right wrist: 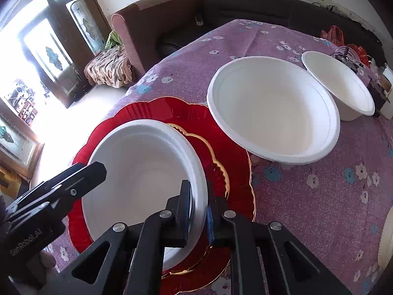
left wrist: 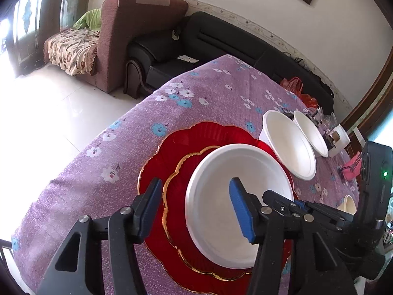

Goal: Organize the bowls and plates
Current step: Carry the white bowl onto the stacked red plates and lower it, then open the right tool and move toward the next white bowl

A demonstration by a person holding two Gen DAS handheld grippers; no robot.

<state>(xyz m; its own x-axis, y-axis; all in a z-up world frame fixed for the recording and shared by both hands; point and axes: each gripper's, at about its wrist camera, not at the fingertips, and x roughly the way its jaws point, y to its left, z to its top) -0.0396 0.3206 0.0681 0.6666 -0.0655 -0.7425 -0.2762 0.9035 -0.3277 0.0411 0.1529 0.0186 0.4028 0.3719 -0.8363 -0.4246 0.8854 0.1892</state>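
right gripper [right wrist: 199, 211] clamped on white bowl [right wrist: 145, 186] rim over red plates [right wrist: 228, 147], left gripper [left wrist: 196, 209] spread wide, bigger bowl [right wrist: 272, 108] just beside, bare tablecloth [right wrist: 319, 196] toward the near edge

Left gripper [left wrist: 196, 206] hangs over the white bowl [left wrist: 228, 196], fingers spread wide apart, gripping nothing. The white bowl sits on a small red plate [left wrist: 179, 196] with gold rim, itself stacked on a large red plate [left wrist: 196, 135]. Right gripper [left wrist: 298, 205] meets the white bowl's right rim; its finger state is not discernible. Two more white bowls [left wrist: 289, 145] stand beyond the white bowl to the right, on the purple floral tablecloth [left wrist: 98, 172].
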